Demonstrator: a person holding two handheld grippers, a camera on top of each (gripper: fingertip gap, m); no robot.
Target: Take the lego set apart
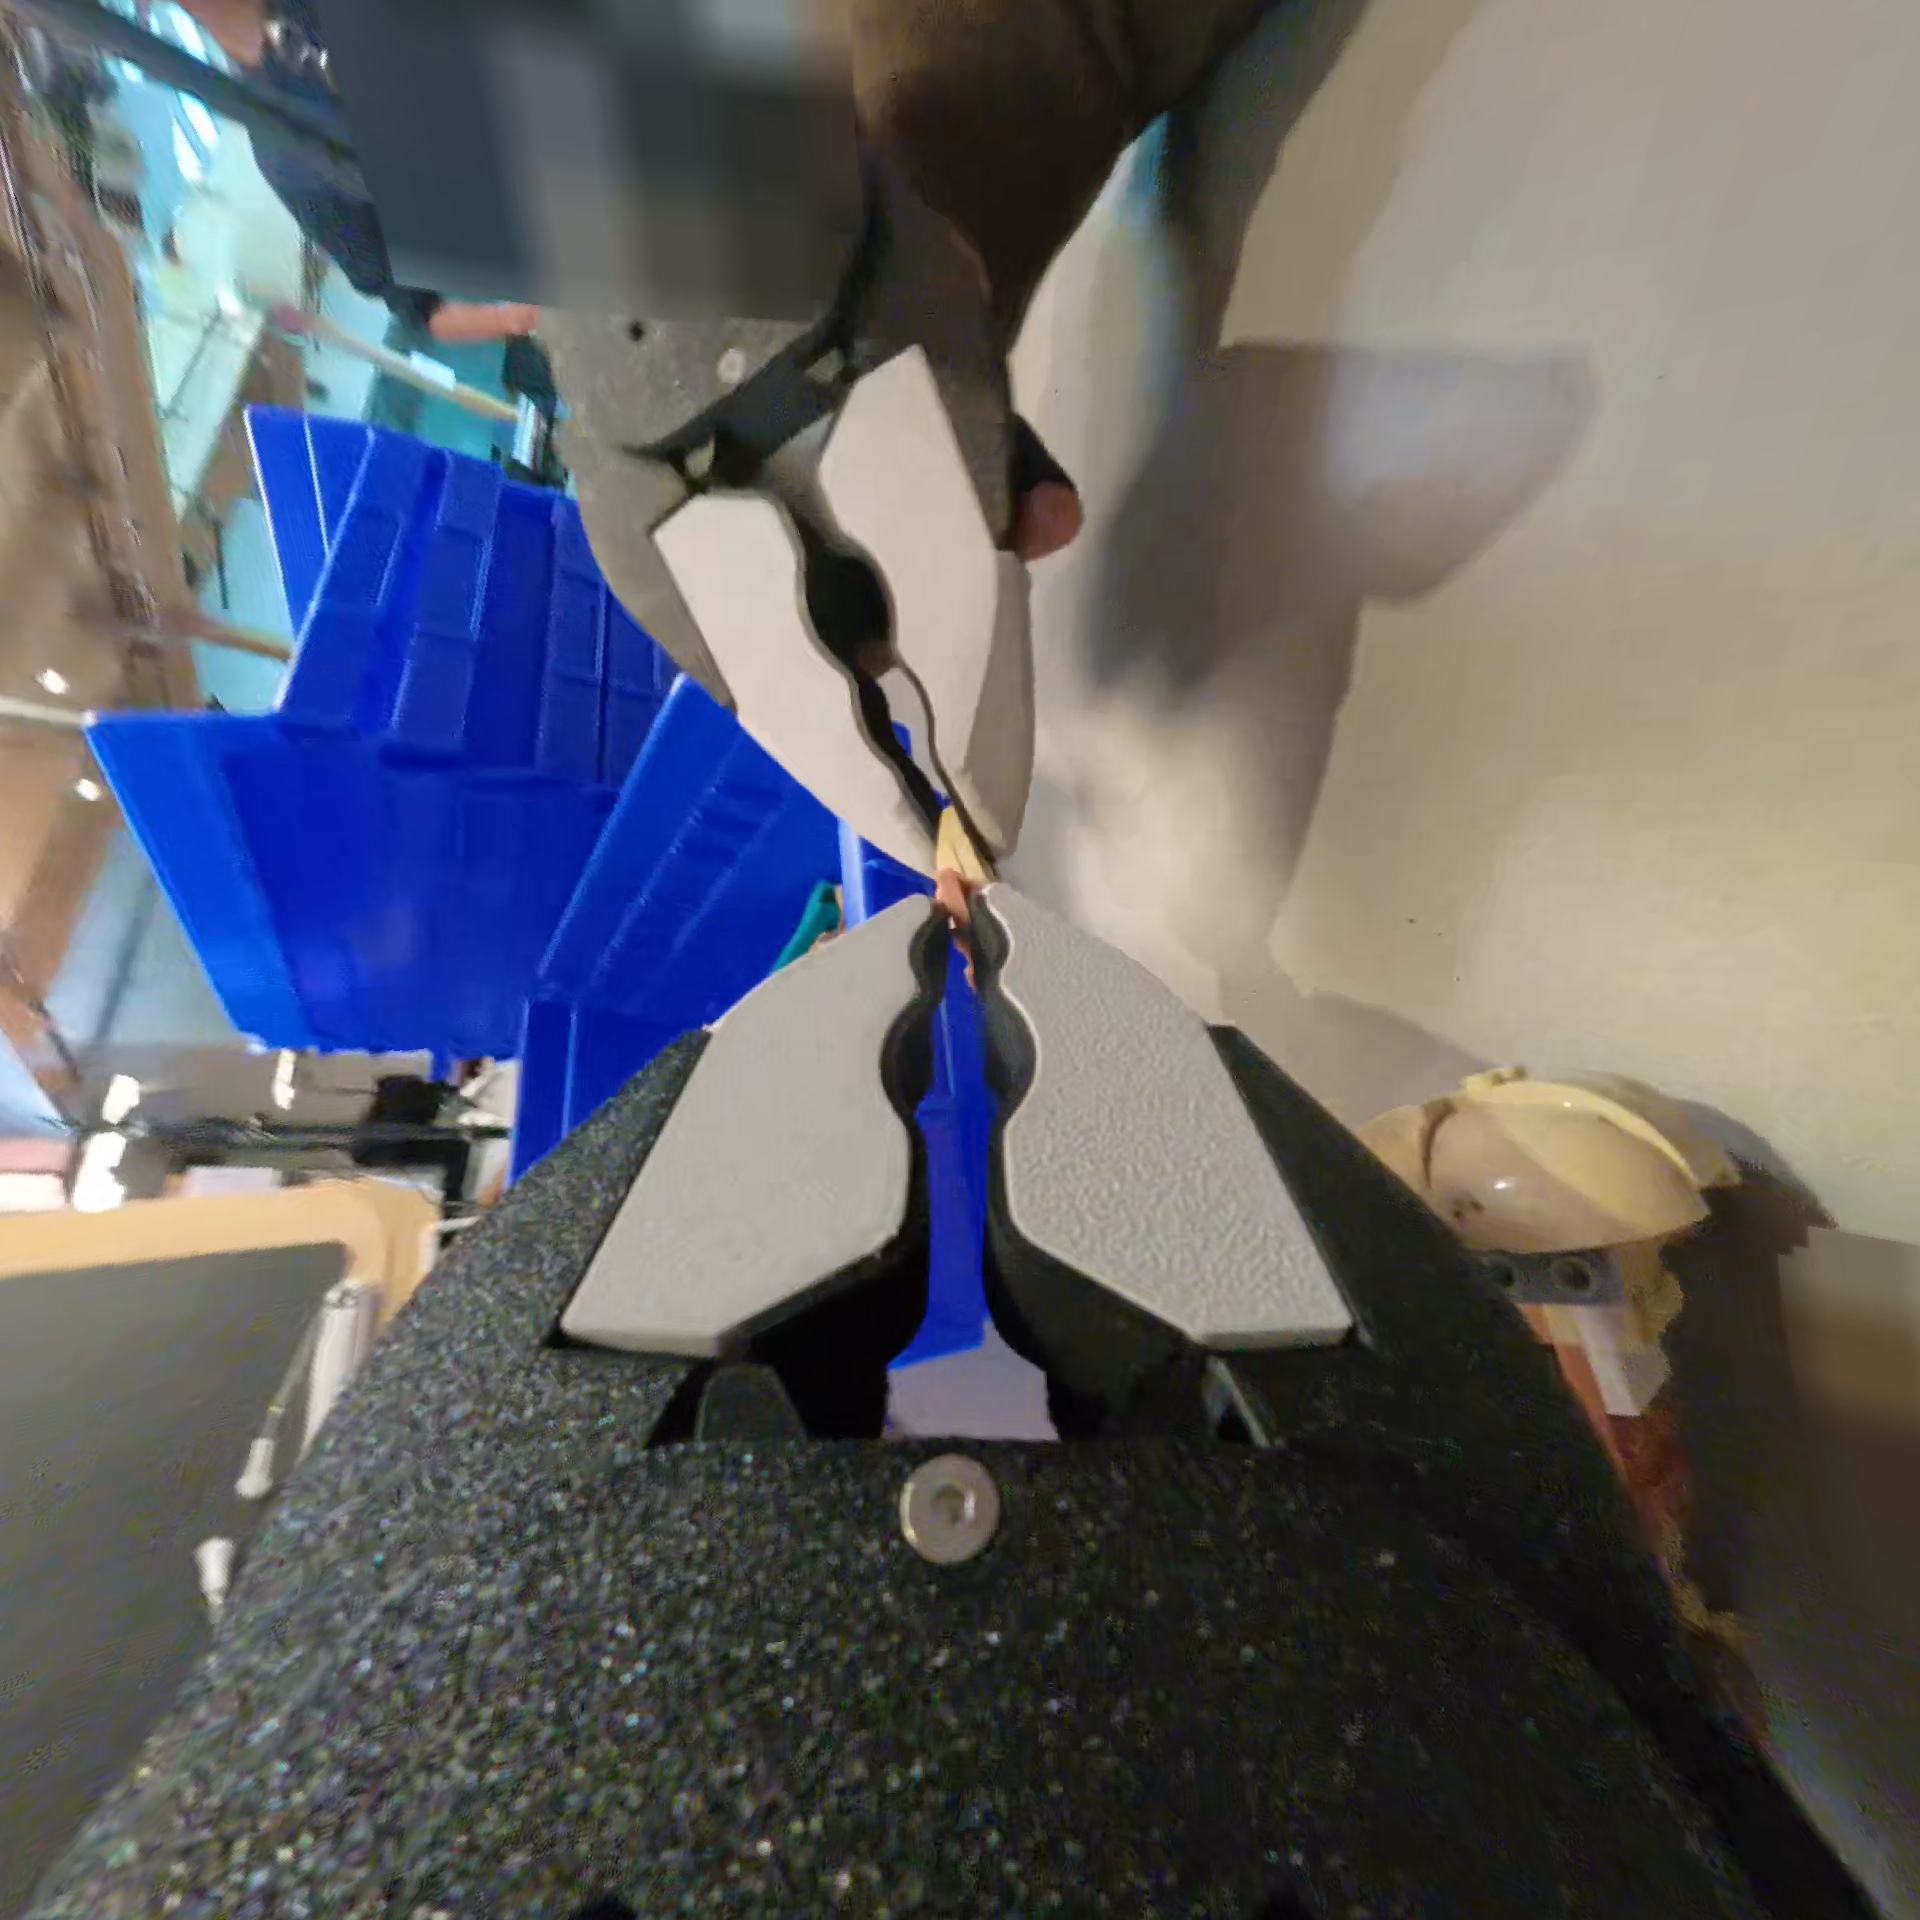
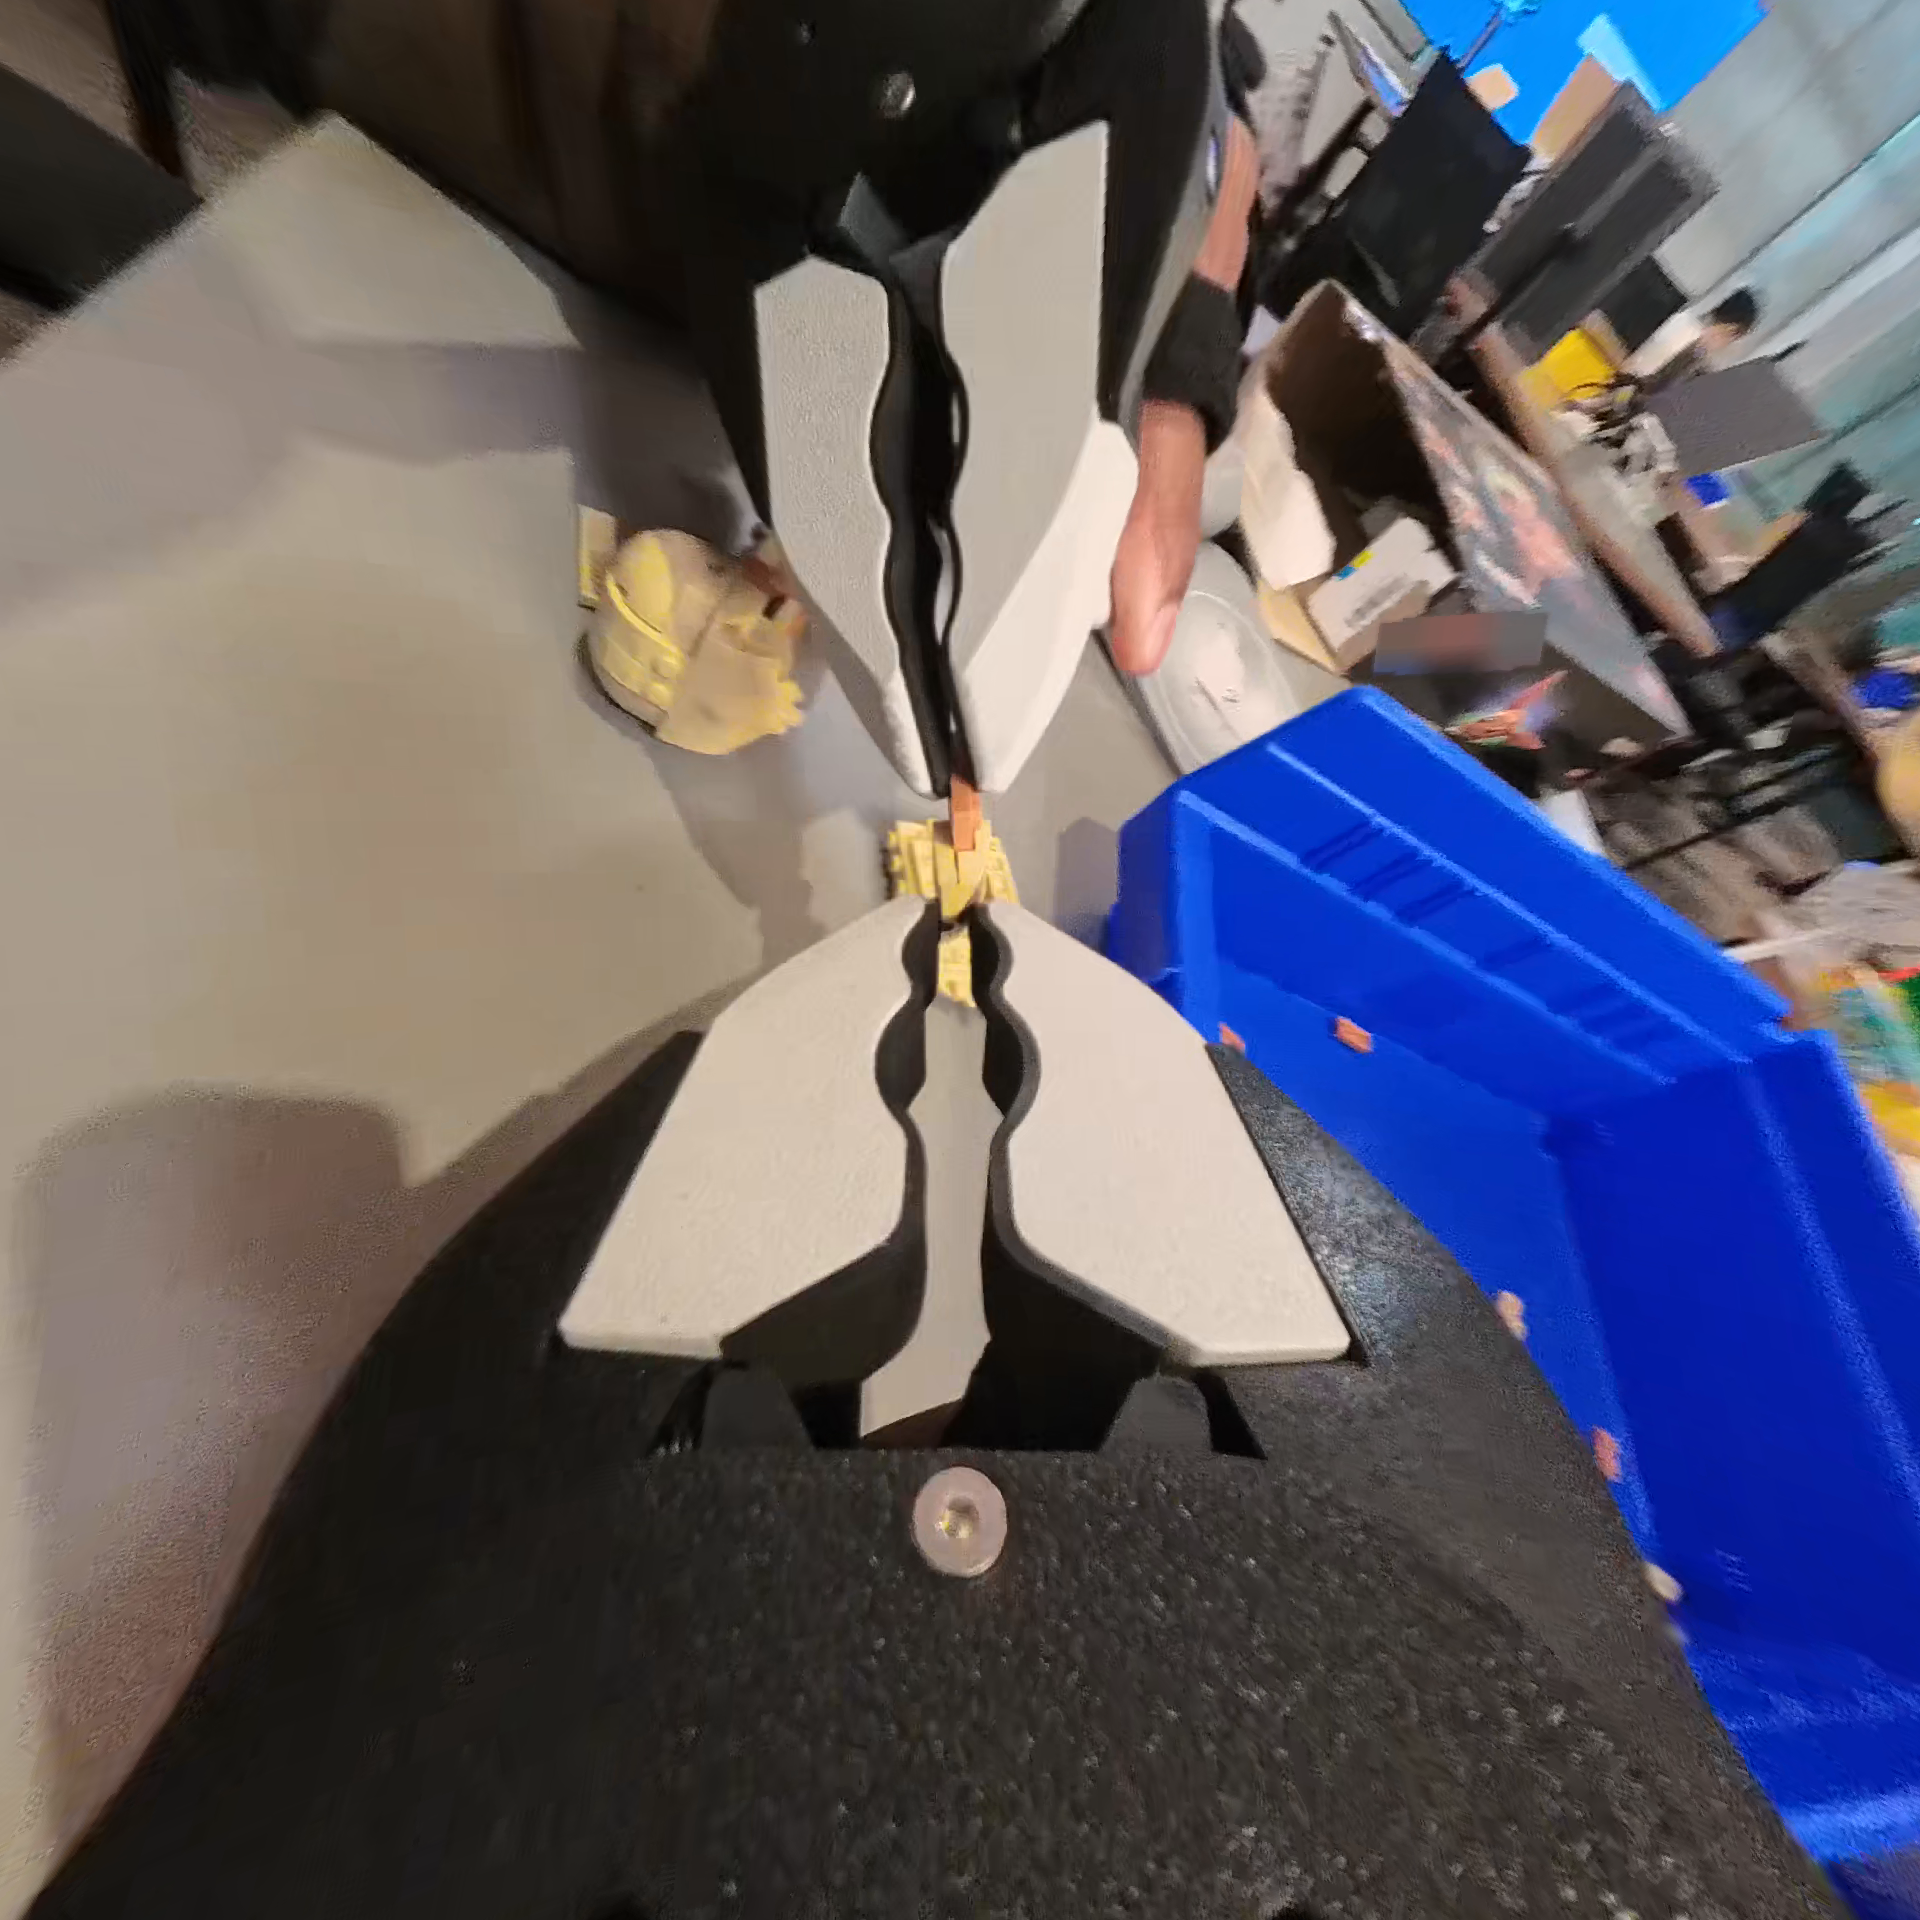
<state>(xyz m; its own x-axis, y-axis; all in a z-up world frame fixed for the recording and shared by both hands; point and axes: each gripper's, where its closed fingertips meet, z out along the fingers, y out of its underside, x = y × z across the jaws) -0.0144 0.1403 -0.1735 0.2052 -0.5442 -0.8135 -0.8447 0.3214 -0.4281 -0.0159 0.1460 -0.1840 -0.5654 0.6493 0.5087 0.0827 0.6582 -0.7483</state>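
Observation:
In the left wrist view my left gripper (image 1: 957, 916) is shut on a small orange brick piece (image 1: 950, 896). My right gripper (image 1: 968, 847) comes down from above, shut on a tan brick piece (image 1: 954, 834), and the two pieces meet tip to tip. In the right wrist view my right gripper (image 2: 961, 916) pinches the tan brick piece (image 2: 954, 883). The left gripper (image 2: 962, 787) comes in from above it with the orange piece (image 2: 967, 816) pressed onto the tan one. Both are held above the grey table (image 2: 312, 623).
A rounded tan brick build (image 2: 691, 644) lies on the table and also shows in the left wrist view (image 1: 1538, 1174). Blue bins (image 2: 1558, 1039) stand to the right, and also show in the left wrist view (image 1: 416, 779). Small orange pieces (image 2: 1351, 1034) stick on a bin wall. A cardboard box (image 2: 1320, 468) stands behind. My left and right fingertips are right by each other.

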